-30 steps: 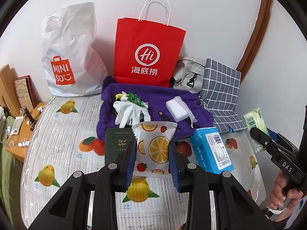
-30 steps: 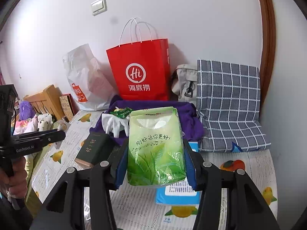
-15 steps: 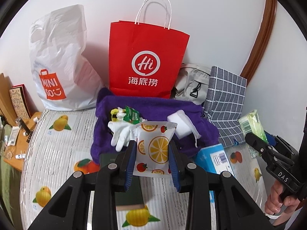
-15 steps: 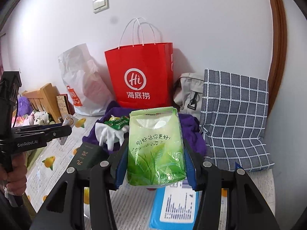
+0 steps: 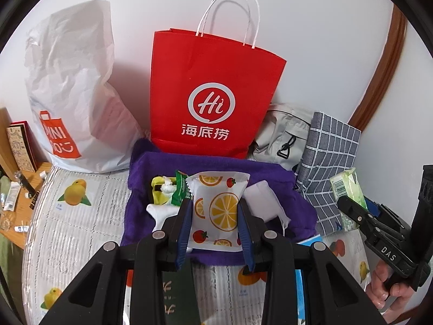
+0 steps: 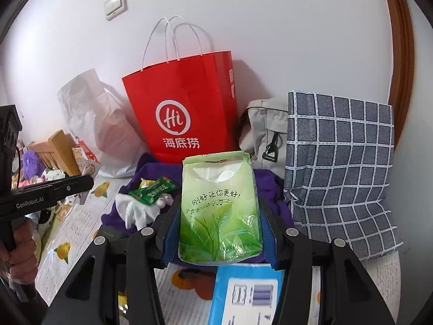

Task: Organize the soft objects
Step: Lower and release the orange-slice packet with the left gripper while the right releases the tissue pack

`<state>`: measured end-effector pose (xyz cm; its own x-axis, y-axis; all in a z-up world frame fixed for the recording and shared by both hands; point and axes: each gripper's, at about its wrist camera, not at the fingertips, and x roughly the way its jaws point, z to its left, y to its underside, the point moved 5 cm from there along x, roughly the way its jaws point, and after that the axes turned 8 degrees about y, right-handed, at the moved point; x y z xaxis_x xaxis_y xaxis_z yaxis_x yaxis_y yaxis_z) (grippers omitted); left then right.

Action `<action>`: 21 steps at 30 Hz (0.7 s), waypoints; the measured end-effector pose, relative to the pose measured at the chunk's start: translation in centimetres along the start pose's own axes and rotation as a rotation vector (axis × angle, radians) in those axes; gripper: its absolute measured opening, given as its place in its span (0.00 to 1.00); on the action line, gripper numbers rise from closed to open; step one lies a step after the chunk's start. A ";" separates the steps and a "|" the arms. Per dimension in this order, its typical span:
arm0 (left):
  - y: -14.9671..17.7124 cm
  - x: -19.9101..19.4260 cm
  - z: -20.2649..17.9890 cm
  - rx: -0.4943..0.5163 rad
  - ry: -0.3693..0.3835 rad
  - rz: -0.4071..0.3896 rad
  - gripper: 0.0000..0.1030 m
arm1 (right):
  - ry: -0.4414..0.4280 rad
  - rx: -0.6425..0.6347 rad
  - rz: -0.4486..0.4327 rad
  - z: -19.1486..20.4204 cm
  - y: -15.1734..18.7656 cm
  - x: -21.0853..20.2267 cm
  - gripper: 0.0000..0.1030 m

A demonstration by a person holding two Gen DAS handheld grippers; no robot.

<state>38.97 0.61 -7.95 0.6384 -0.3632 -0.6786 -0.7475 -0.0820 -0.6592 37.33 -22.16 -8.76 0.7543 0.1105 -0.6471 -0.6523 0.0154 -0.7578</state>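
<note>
L gripper clamps orange-print pack; R gripper clamps green tissue pack

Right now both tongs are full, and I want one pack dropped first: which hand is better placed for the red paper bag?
Left, probably. Its fruit-print pack sits directly below the red paper bag; the right tongs' green pack sits slightly right.

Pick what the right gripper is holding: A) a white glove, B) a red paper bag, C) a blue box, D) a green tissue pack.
D: the right gripper is shut on the green tissue pack, whose sides sit between the blue pads in the right wrist view.
</note>
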 end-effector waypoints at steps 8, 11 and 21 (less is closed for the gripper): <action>-0.7 3.6 0.8 -0.038 0.006 0.031 0.30 | -0.013 0.011 0.040 -0.3 -1.1 3.4 0.50; -0.9 4.9 1.0 -0.041 0.007 0.044 0.30 | -0.012 -0.001 0.045 -0.1 -1.6 4.6 0.50; -1.1 9.2 1.9 -0.035 -0.007 0.108 0.30 | -0.017 -0.045 0.132 0.7 -0.1 9.8 0.50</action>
<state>46.00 -0.88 -14.10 0.5545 -0.3654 -0.7476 -0.8181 -0.0747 -0.5703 44.73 -20.43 -14.96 0.6606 0.1249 -0.7403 -0.7416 -0.0454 -0.6693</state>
